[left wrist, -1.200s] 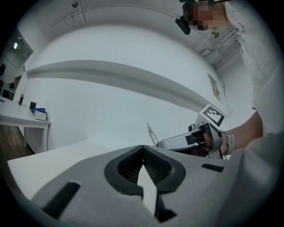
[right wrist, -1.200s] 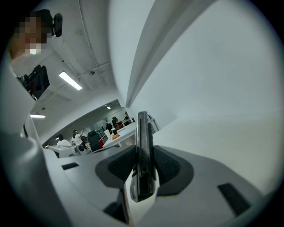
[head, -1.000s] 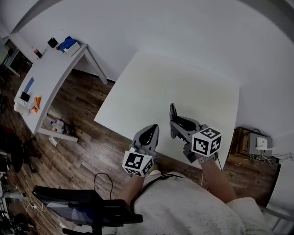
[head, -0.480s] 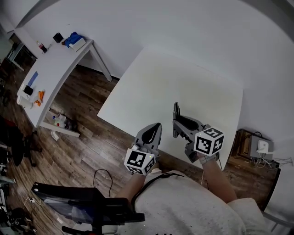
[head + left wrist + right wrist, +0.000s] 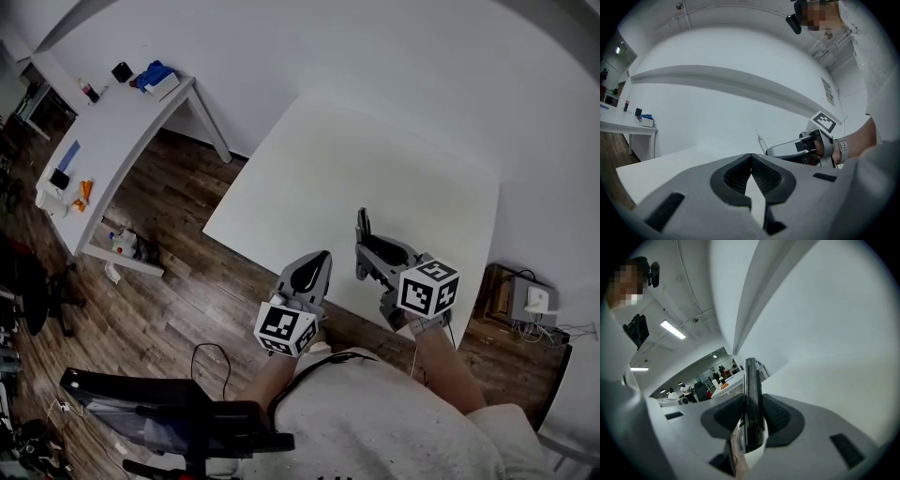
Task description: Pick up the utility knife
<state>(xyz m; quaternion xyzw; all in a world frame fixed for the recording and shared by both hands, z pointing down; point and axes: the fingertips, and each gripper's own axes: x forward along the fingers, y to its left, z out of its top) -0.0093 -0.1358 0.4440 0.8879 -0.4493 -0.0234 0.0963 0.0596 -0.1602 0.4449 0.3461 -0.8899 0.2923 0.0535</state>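
The utility knife (image 5: 362, 227) is a slim dark bar that stands out past my right gripper (image 5: 366, 258) over the near part of the white table (image 5: 375, 169). In the right gripper view the knife (image 5: 750, 376) lies edge-on between the ribbed pads, and my right gripper (image 5: 752, 404) is shut on it. My left gripper (image 5: 317, 267) hovers at the table's near edge, to the left of the right one. Its jaws meet at the tip with nothing between them (image 5: 751, 157). From the left gripper view I see the right gripper (image 5: 790, 149) and the knife's thin tip (image 5: 760, 139).
A second white desk (image 5: 112, 131) stands far left with a blue item (image 5: 155, 75) and small objects on it. Wood floor (image 5: 178, 281) lies between the two tables. A dark chair (image 5: 159, 422) sits at bottom left. A box with cables (image 5: 530, 300) is at the right.
Both grippers and the knife keep their places. Only the head view has shifted slightly.
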